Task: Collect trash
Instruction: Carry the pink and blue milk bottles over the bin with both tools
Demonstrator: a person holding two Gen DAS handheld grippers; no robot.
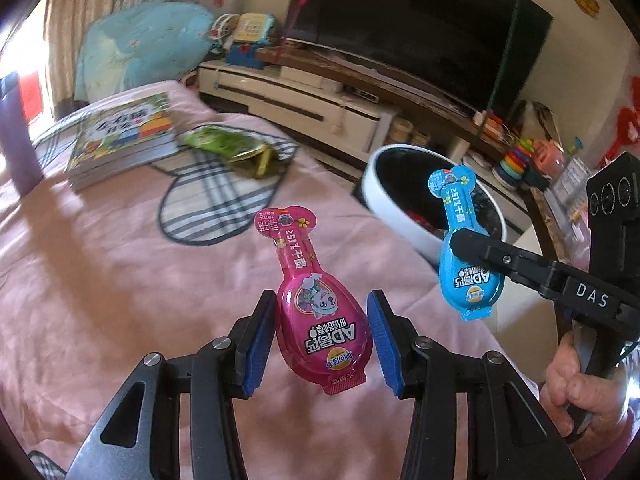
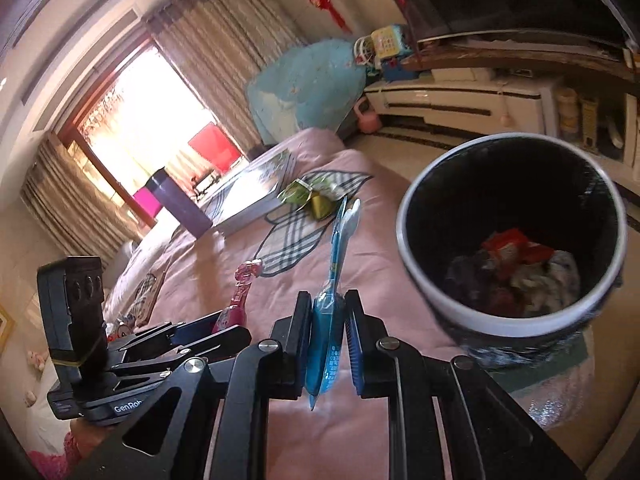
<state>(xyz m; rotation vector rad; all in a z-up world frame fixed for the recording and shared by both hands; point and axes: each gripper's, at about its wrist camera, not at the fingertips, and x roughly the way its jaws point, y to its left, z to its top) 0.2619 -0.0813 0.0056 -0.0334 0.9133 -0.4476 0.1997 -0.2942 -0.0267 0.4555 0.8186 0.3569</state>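
My left gripper (image 1: 322,340) clamps a pink wrapper (image 1: 320,312) by its wide end, above the pink blanket (image 1: 120,280). My right gripper (image 2: 328,344) pinches a blue wrapper (image 2: 326,340) edge-on; the bin (image 2: 516,320) sits just ahead to its right.

Left wrist view: looks forward-down along left gripper (image 1: 322,336), close above bed (image 1: 120,280). Right wrist view: same along right gripper (image 2: 328,344). Both share bed, bin (image 1: 376,184) (image 2: 408,248) beyond tips.
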